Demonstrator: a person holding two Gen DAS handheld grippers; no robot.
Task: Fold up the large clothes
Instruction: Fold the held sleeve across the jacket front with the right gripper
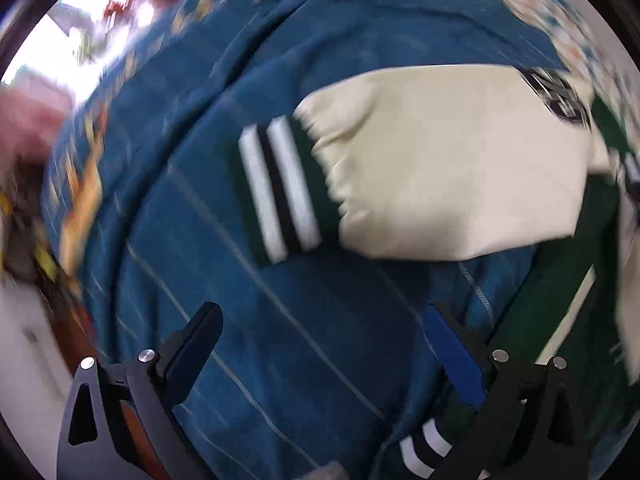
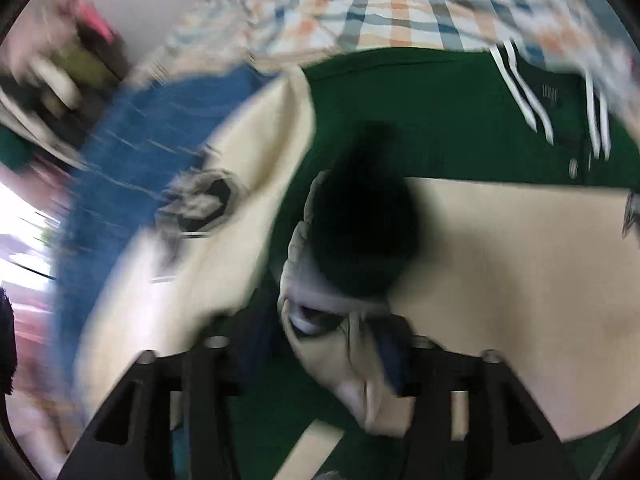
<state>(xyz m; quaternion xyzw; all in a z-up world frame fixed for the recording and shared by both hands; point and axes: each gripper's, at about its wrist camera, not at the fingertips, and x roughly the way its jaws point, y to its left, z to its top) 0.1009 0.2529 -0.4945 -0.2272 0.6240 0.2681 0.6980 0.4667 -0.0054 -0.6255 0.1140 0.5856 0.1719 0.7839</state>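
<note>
A varsity jacket lies on a blue bedsheet [image 1: 304, 352]. In the left wrist view its cream sleeve [image 1: 440, 168] stretches leftward and ends in a green cuff with white stripes [image 1: 284, 188]. A second striped cuff [image 1: 424, 444] shows at the bottom edge. My left gripper [image 1: 322, 308] hangs open over bare sheet, below the sleeve and holding nothing. The right wrist view is blurred: the green jacket body [image 2: 432, 120], a cream sleeve with a dark patch [image 2: 200, 204] and another cream sleeve [image 2: 520, 280]. My right gripper [image 2: 324, 328] stands open with a dark green cuff end [image 2: 360, 240] bunched between its fingers.
A plaid cloth [image 2: 360, 12] lies beyond the jacket's far edge. Blurred pink and dark items [image 2: 68, 64] crowd the upper left past the sheet. In the left wrist view the bed's edge runs down the left, with orange-patterned trim [image 1: 84, 184] and clutter beyond.
</note>
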